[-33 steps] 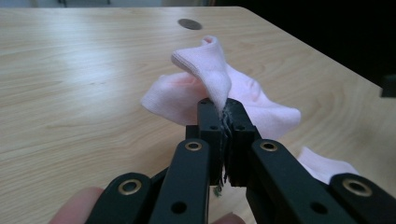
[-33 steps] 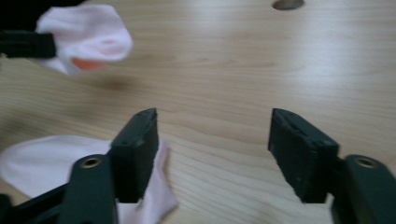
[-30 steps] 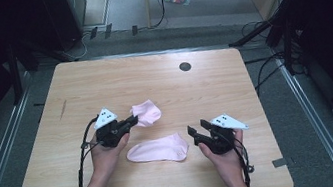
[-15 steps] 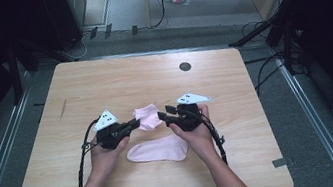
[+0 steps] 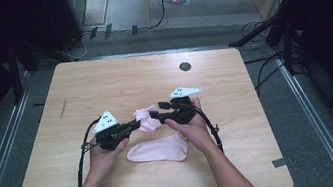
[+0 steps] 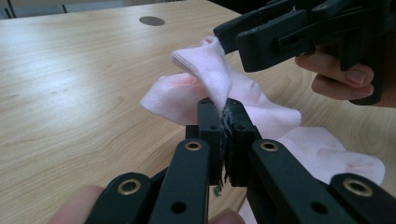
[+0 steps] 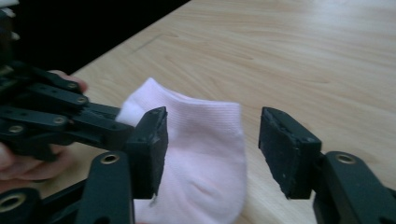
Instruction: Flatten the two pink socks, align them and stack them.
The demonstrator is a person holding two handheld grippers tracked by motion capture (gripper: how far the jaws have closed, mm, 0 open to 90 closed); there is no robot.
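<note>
Left gripper (image 6: 224,140): jaws pressed tight on an edge of the small soft pink knit sock (image 6: 210,84), fabric rising from the pinch. Right gripper (image 7: 212,154): jaws spread wide, sock cuff between them, just ahead. Likely step: second grasp. Best to close on the free edge opposite the pinch, clear of the second flat pink sock (image 5: 158,150) below.

No readable text, labels, brands or numbers anywhere in these views
</note>
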